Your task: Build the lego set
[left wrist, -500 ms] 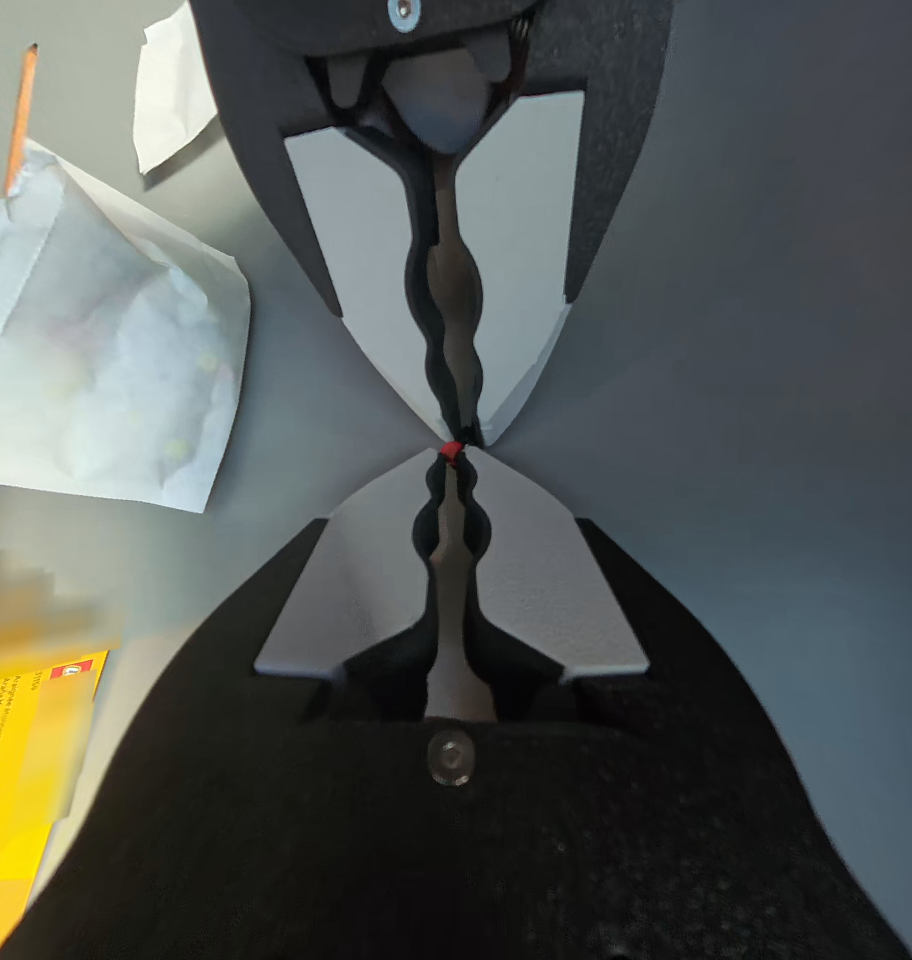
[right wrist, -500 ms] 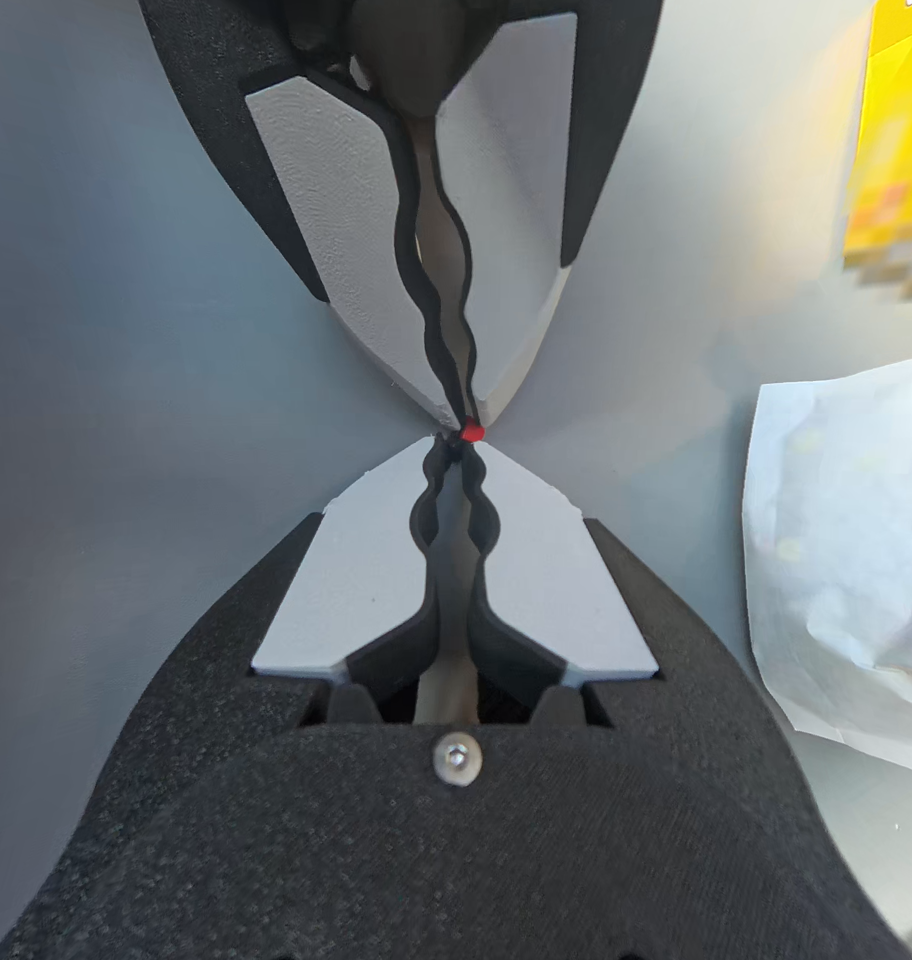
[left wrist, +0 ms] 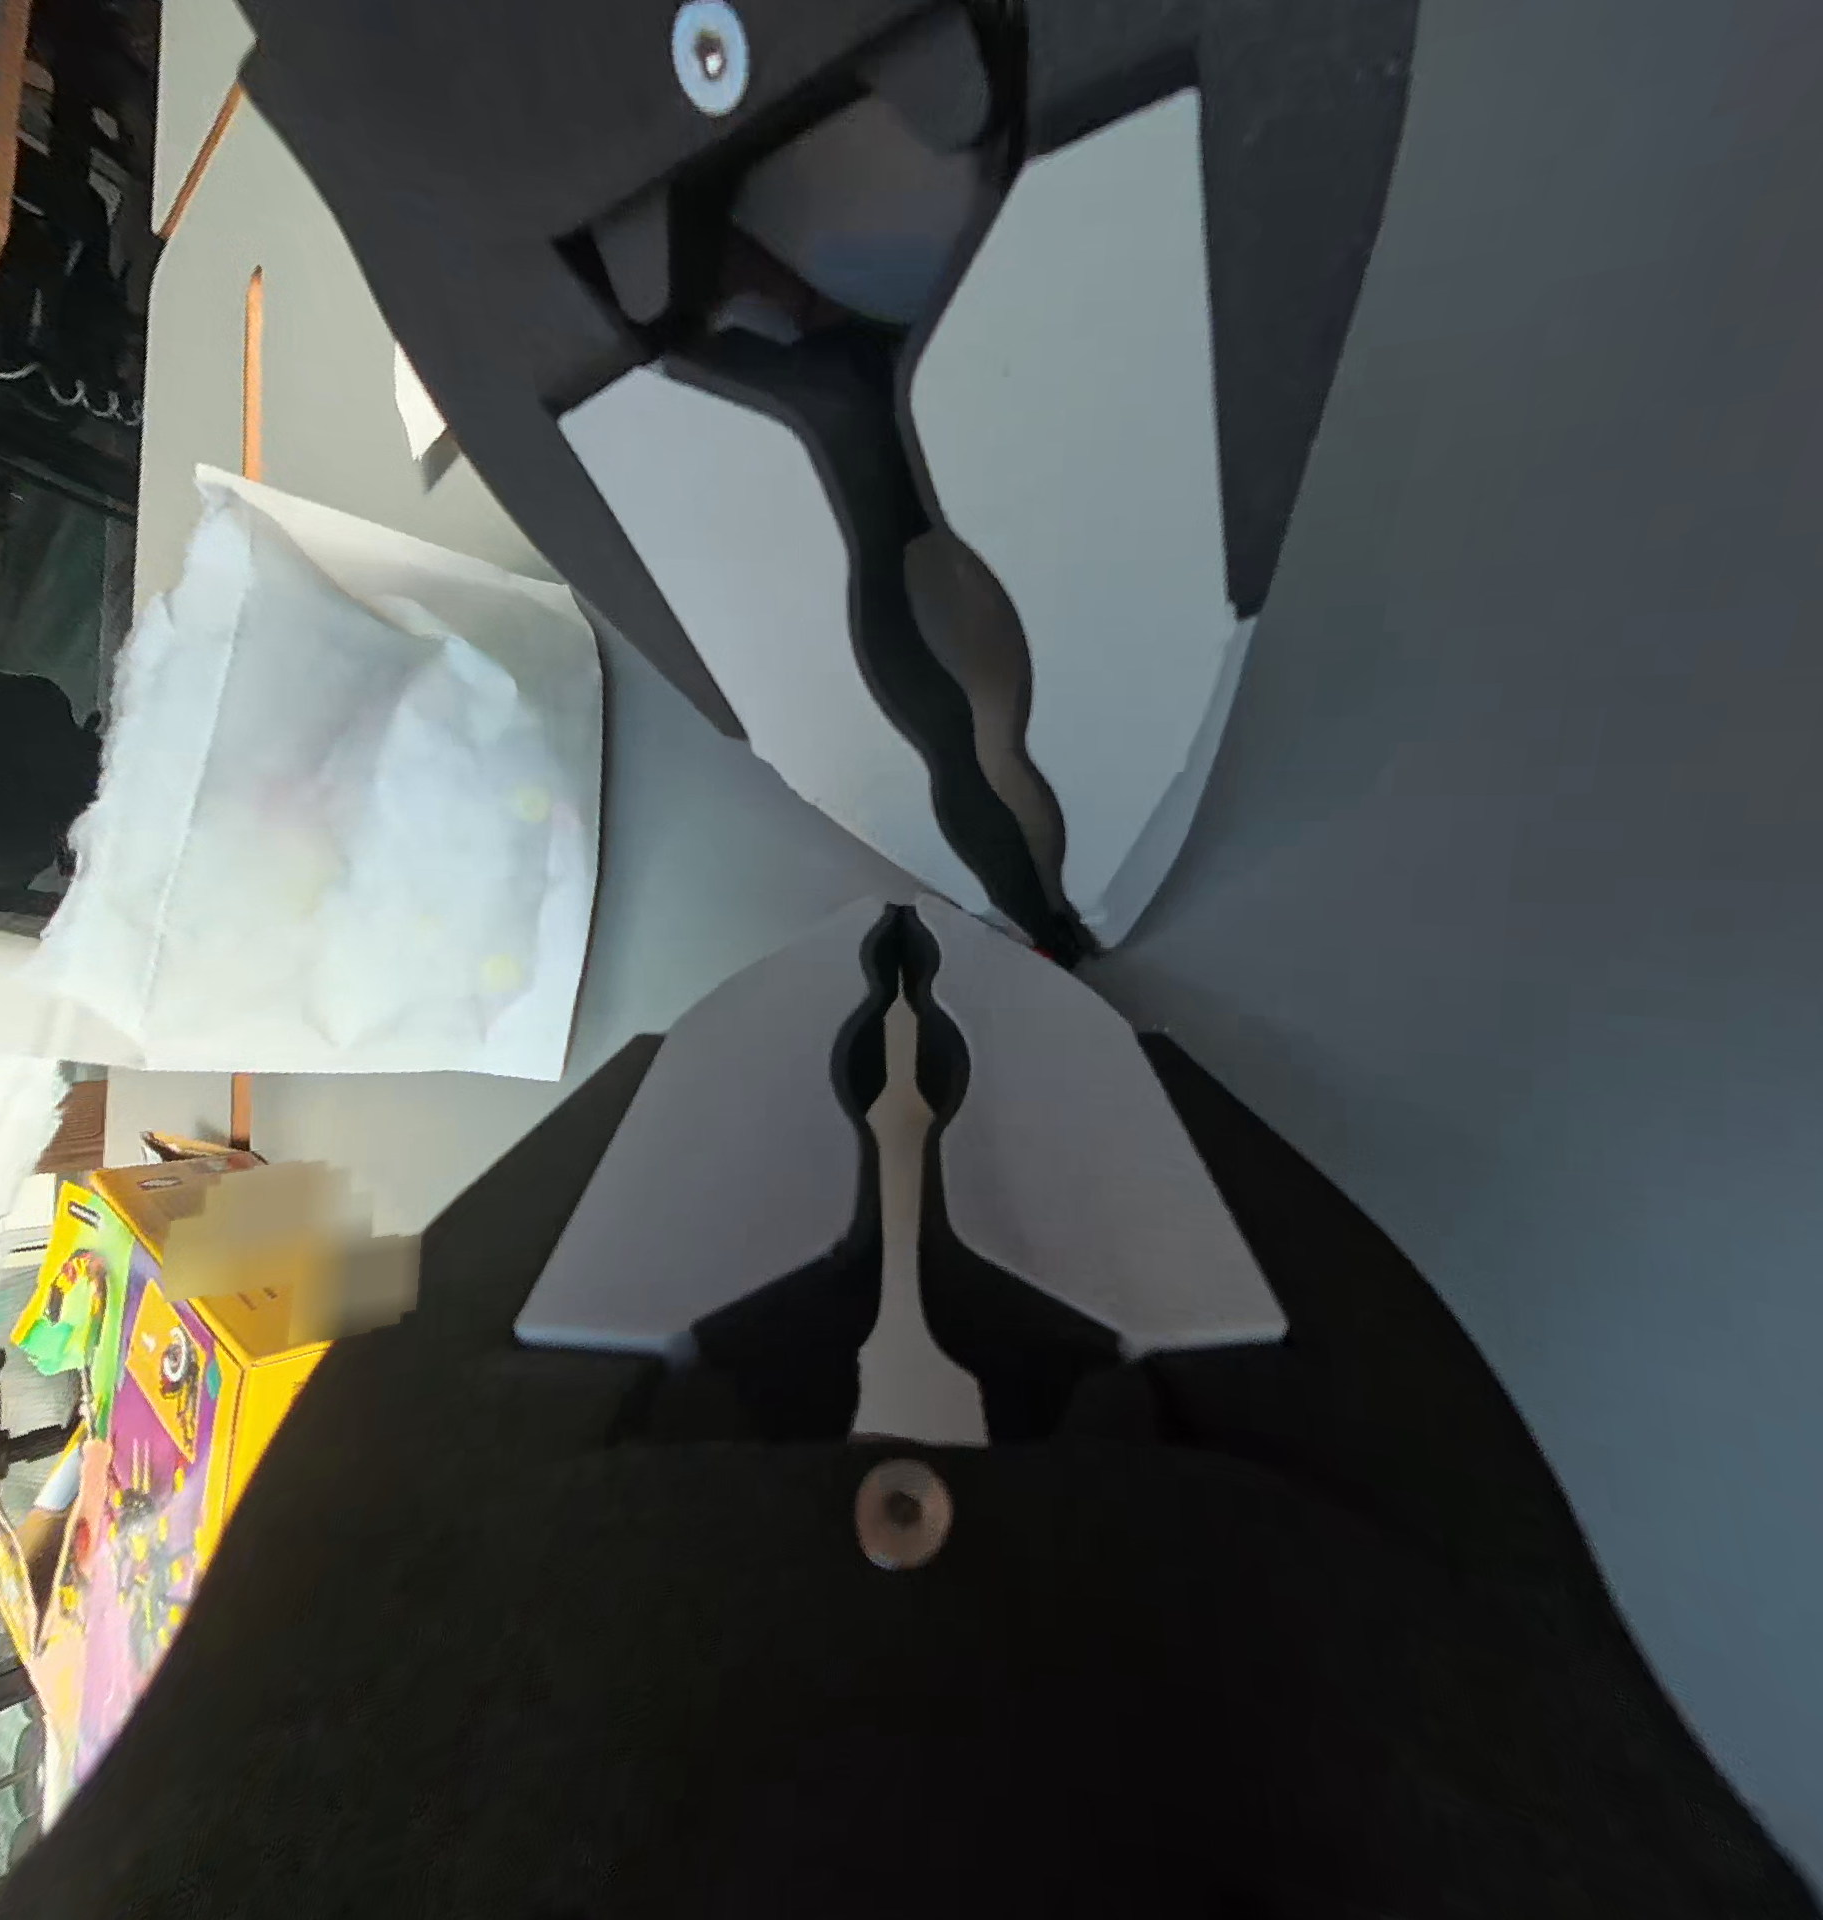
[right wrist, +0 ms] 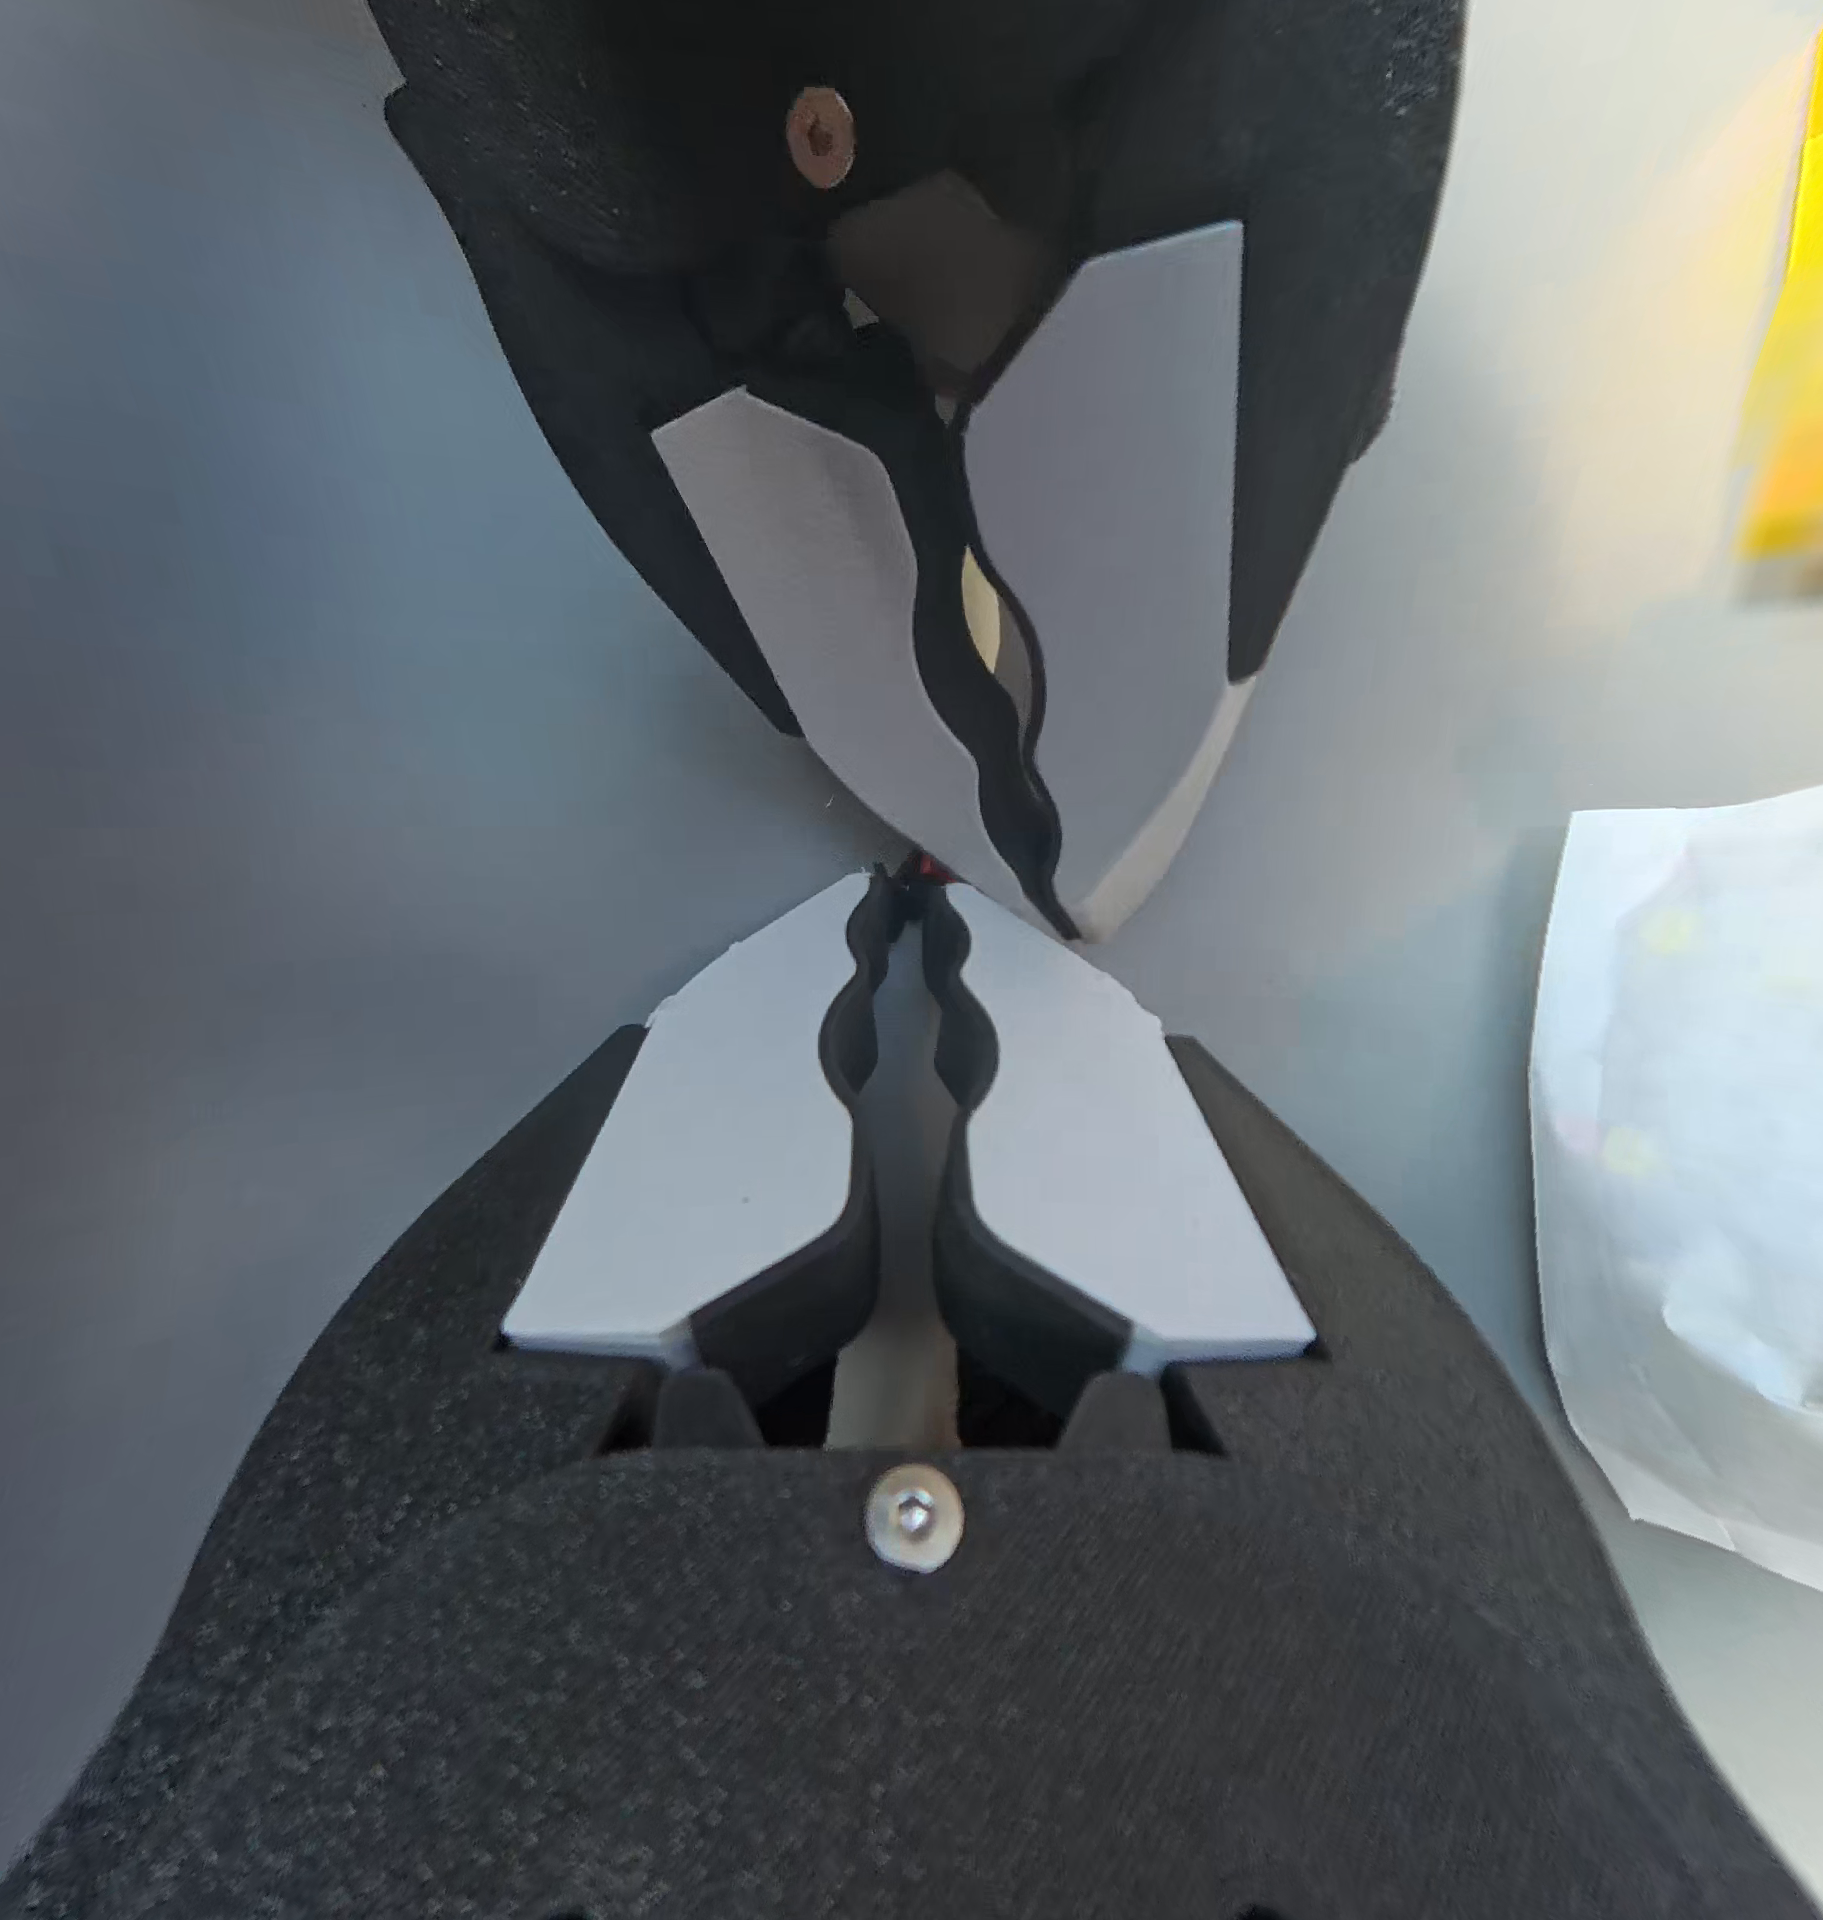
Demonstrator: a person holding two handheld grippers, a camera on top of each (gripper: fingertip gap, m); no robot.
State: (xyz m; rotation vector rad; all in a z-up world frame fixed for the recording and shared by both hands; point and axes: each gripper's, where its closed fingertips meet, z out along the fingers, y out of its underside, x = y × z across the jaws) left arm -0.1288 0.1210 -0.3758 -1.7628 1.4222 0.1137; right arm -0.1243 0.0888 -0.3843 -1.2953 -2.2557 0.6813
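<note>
left gripper [left wrist: 902, 914] pinched together, meeting at its 1 o'clock the right gripper [right wrist: 902, 902], clamped on a tiny red piece [right wrist: 922, 864], seemingly for mating; paper bag [left wrist: 367, 821] at 9 o'clock.

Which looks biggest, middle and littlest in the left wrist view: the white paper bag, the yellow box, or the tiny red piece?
1. White paper bag: largest.
2. Yellow box: smaller as seen, but partly hidden behind the left gripper and cut off by the picture's edge, so its full size is unsure.
3. Red piece: smallest, a speck at the right gripper's fingers.
</note>
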